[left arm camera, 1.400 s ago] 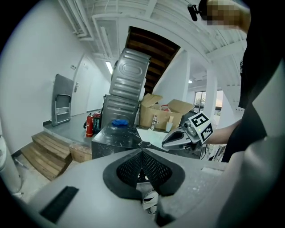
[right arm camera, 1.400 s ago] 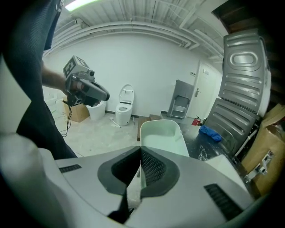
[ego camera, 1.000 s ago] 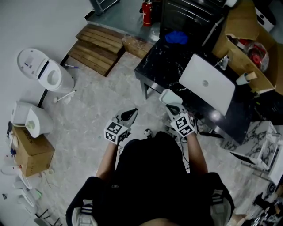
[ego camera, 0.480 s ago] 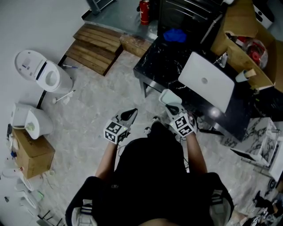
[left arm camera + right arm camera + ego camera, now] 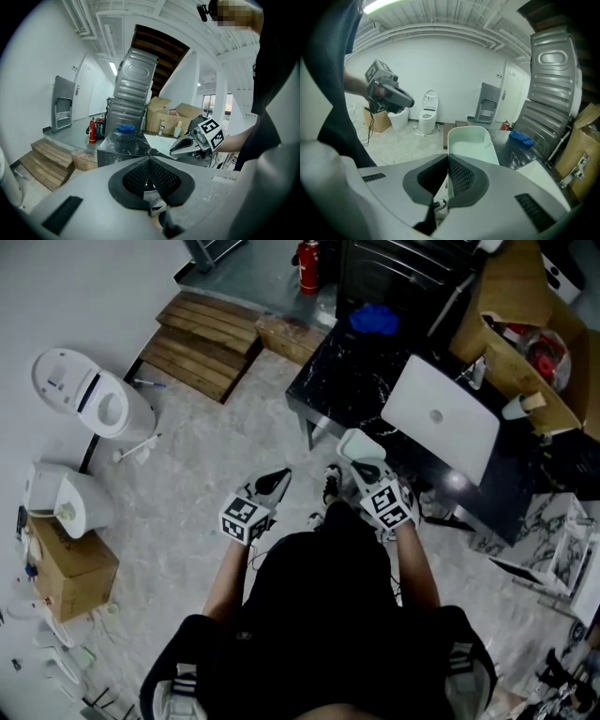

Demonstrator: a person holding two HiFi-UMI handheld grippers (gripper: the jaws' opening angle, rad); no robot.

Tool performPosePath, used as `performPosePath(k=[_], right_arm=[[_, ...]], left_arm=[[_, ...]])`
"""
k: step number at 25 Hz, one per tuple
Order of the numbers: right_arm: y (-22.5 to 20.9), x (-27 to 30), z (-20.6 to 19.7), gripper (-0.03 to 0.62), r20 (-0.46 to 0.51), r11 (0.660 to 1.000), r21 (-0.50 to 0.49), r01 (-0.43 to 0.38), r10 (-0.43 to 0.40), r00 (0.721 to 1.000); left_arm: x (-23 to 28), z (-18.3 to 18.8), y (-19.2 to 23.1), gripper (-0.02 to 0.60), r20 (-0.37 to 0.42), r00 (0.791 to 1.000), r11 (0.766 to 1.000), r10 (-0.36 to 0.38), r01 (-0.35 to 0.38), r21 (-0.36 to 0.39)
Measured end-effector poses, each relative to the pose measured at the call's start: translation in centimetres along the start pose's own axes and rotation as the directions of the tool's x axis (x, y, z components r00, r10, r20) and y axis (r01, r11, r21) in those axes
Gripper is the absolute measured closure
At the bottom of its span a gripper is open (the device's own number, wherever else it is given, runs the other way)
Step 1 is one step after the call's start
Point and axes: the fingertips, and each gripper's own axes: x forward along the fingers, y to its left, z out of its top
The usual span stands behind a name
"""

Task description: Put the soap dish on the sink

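Note:
A pale green soap dish (image 5: 360,445) sticks out ahead of my right gripper (image 5: 367,468), which is shut on the dish's near rim. In the right gripper view the dish (image 5: 469,139) stands between the jaws of that gripper (image 5: 447,158), over the edge of the black marble counter (image 5: 349,381). The white rectangular sink (image 5: 441,418) lies on that counter, to the right of and beyond the dish. My left gripper (image 5: 274,486) hangs over the floor to the left, shut with nothing in it (image 5: 150,160).
A blue cloth (image 5: 375,318) lies at the counter's far end. Open cardboard boxes (image 5: 525,324) stand behind the sink. On the floor are wooden pallets (image 5: 202,334), a toilet (image 5: 94,399), a fire extinguisher (image 5: 308,266) and a box (image 5: 70,573).
The person's shoe has stepped forward toward the counter, beside the right gripper. Both grippers keep nearly the same place and the dish stays held.

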Motion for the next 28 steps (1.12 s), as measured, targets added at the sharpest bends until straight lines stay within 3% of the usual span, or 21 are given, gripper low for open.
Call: performPosePath(k=[12, 28], right_arm=[[-1.5, 0.9, -1.7, 0.597, -0.062, 1.0, -0.006, 0.004, -0.004, 0.998], [-5.5, 4.3, 0.4, 0.597, -0.051, 1.0, -0.002, -0.022, 0.022, 0.998]], left_arm=[[1.7, 0.1, 1.5, 0.581, -0.011, 1.0, 1.0, -0.019, 0.019, -0.014], [5.5, 2.7, 5.2, 0.581, -0.024, 0.999, 0.999, -0.03, 0.03, -0.019]])
